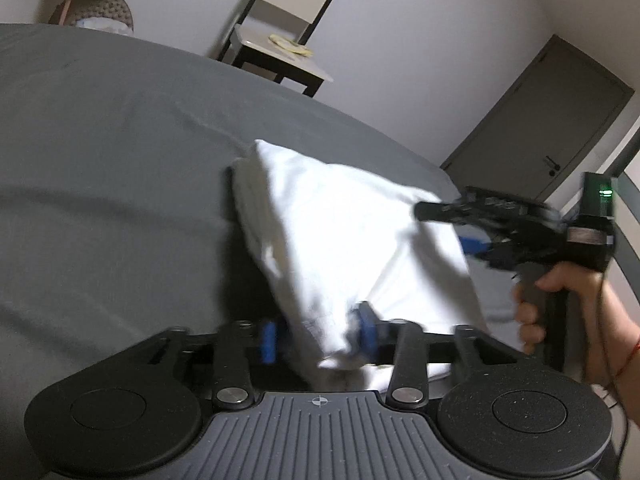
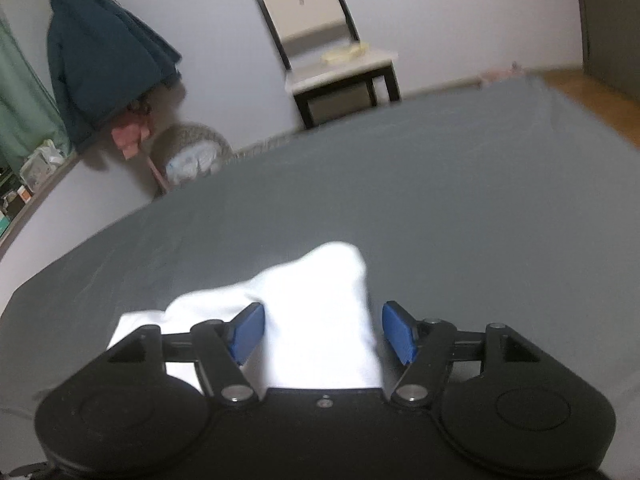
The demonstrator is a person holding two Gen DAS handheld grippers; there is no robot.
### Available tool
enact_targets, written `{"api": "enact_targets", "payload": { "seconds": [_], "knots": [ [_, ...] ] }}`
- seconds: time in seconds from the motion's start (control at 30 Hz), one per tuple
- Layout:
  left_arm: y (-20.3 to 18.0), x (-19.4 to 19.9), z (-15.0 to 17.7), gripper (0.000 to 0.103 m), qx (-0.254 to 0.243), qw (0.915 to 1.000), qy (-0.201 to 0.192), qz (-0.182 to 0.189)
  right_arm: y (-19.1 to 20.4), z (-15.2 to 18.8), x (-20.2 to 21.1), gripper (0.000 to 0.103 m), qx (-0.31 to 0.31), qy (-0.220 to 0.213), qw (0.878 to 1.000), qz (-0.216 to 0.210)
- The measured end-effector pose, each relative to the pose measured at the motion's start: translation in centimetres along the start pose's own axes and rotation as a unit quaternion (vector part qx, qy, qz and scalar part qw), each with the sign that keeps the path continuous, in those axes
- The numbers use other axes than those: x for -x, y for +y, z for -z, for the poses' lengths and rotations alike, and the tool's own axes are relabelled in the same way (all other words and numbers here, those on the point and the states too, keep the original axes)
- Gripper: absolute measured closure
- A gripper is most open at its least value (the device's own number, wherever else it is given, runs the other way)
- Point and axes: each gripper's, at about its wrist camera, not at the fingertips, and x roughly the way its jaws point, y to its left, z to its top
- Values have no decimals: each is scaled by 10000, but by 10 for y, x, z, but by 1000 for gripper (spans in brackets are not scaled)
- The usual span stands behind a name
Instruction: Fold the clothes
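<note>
White folded cloth garment point(image 1: 340, 240) bunches between the parted blue pads of the left gripper point(image 1: 318, 338) and of the right gripper point(image 2: 323, 332), neither visibly pinching it, above a grey bedsheet point(image 1: 112, 152), wooden chair point(image 1: 288, 28) at twelve o'clock.

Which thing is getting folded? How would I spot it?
Look at the big grey bed. Near its edge lies a white cloth, with the left gripper and right gripper at its corners. It is the only bright white thing there.
</note>
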Motion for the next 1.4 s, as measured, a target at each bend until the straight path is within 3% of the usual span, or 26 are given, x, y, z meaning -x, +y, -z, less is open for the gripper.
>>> {"api": "enact_targets", "payload": {
  "seconds": [0.1,0.17,0.23,0.33,0.47,0.53,0.67,0.83,0.93,1.1,1.17,1.23,1.4],
  "knots": [
    [4,12,0,52,-16,10000,12,-9,6,2,16,48,-5,-416,9987,-300],
    [2,19,2,38,-109,9999,8,-100,11,5,25,53,16,-641,9967,-494],
    [-5,25,-1,29,-338,9989,-6,-321,19,14,20,53,157,-459,9974,-531],
    [-5,52,3,29,-569,9970,-247,-459,23,34,1,53,225,215,9990,-324],
    [-1,94,-4,24,-430,9912,-1233,-236,30,65,20,48,840,41,9963,-151],
    [-4,99,-18,24,-486,9890,-1400,5,35,77,37,48,1112,-74,9937,-103],
    [-25,63,-48,24,-769,9887,-1284,80,34,94,73,41,1409,-576,9883,-92],
    [-52,17,-75,24,-1086,9882,-1070,173,22,91,65,37,1301,-740,9887,-107],
    [-65,-11,-74,24,-1523,9850,-807,37,16,92,58,37,1274,-798,9884,-208],
    [-54,-27,-62,24,-1856,9811,-333,-425,7,97,47,37,1518,-696,9854,-320],
    [-49,-16,-56,24,-2066,9771,-373,-345,3,102,51,37,1562,-676,9847,-360],
    [-43,-3,-46,24,-2203,9729,-398,-575,1,105,55,37,1598,-633,9845,-341],
    [-26,26,-33,20,-1895,9791,-251,-698,2,112,68,36,1547,-469,9867,-162]
  ]
}}
